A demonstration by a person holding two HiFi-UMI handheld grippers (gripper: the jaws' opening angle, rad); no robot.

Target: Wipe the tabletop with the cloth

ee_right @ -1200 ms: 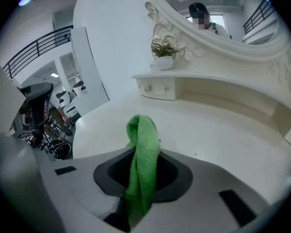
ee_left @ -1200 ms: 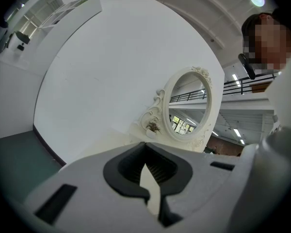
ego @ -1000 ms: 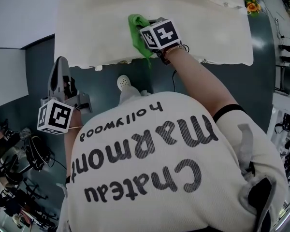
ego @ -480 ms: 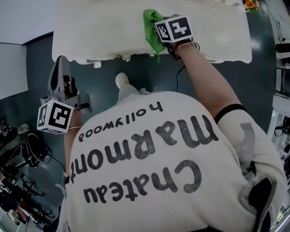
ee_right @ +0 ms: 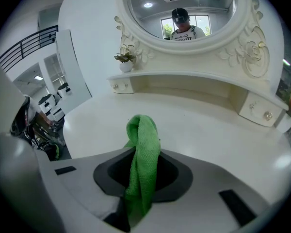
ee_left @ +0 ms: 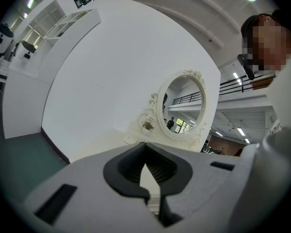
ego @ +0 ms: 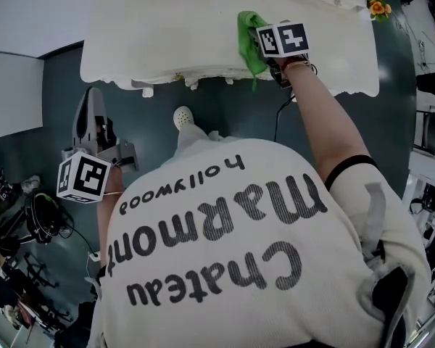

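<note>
The right claw [ee_right: 141, 191] is clamped on a green terry cloth [ee_right: 143, 154], which is pinched in a fold between the jaws and rises out of them in a loop. In the head view this right claw [ego: 261, 49], with its marker cube on top, is held over the white table with a scalloped edge [ego: 167, 35], close to the front edge and towards the right. The cloth [ego: 249, 36] is bunched on the tabletop just beside the claw, and one tip hangs past the front edge. Beyond the cloth the tabletop [ee_right: 218, 130] runs back to a raised shelf with small drawers, a little potted plant [ee_right: 125, 59] and an oval mirror in an ornate white frame [ee_right: 243, 45].

The left claw [ee_left: 148, 186] has its jaws together with nothing between them. It is held well apart from the table, low at the person's left side [ego: 93, 133] over the dark green floor [ego: 29, 143], and points towards the white wall [ee_left: 102, 72] and the same mirror [ee_left: 182, 108].
</note>
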